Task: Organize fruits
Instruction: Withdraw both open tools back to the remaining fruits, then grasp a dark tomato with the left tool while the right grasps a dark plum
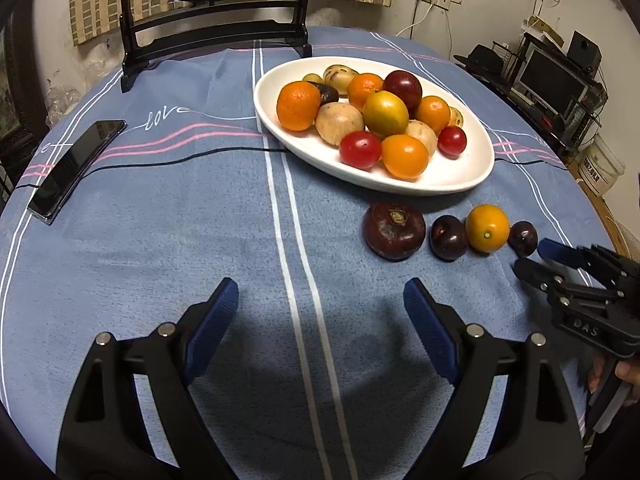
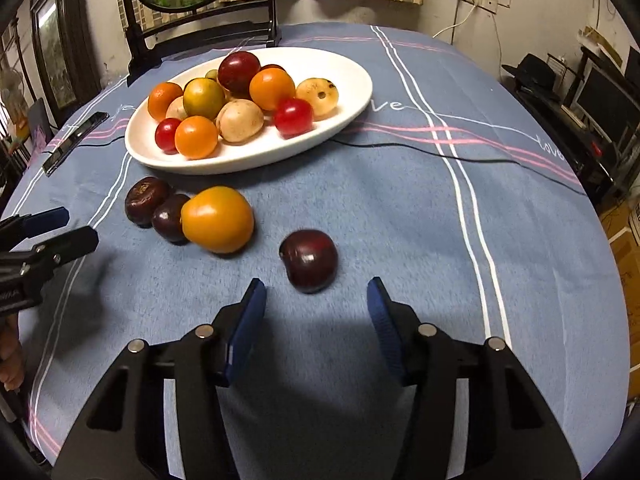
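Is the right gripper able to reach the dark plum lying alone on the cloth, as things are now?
Probably yes. The dark plum lies just ahead of the right gripper, whose jaws stand apart with nothing between them. The orange fruit sits off to one side, clear of the path.

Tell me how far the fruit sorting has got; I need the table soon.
Done: a row of three fruits, a large dark fruit, a small dark plum and an orange one. In hand: nothing; the right tongs stand open just short of a loose dark plum, the left tongs open over bare cloth. Left: the piled white plate.
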Motion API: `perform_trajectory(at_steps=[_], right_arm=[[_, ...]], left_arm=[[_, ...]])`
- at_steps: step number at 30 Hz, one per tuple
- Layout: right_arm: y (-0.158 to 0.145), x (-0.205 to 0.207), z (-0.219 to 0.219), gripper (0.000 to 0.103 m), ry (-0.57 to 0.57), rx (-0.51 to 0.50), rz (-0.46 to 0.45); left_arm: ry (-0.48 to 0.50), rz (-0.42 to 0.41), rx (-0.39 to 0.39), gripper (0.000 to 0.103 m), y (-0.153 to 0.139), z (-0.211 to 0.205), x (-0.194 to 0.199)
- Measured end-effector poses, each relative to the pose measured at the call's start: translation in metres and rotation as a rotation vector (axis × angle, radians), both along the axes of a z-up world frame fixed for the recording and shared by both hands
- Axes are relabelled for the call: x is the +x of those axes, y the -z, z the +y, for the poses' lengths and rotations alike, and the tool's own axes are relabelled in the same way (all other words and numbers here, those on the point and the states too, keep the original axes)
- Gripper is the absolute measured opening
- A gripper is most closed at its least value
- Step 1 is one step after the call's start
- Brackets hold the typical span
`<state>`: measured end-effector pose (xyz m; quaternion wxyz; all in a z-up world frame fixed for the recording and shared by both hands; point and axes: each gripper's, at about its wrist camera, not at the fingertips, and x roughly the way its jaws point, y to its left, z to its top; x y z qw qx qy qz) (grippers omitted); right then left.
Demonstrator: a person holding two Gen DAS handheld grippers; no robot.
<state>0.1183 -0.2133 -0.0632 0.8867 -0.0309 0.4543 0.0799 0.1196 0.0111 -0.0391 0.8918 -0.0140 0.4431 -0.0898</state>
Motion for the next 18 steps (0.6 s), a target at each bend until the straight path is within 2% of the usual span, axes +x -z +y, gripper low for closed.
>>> perform_trajectory(at_steps=[2,3,6,18], right_arm=[[0.000,0.004,0.002,0.049,-0.006,-0.003,0.001],[0.000,0.007,0.003,0.040,-0.006,-0.007,0.000],[-0.002,0.010,0.003,0.030,-0.003,-0.008,-0.003],[-0.006,0.003,-0.007,0.029,0.001,0.087,-0.019]], left_arm=[[0.006,0.005,0.002,0.087,0.001,-0.001,0.002],[0.006,0.007,0.003,0.087,0.002,-0.001,0.002],[0.013,0.015,0.006,0.087,0.003,-0.003,0.003],[0.087,0.040,0.095,0.086,0.006,-0.034,0.023]])
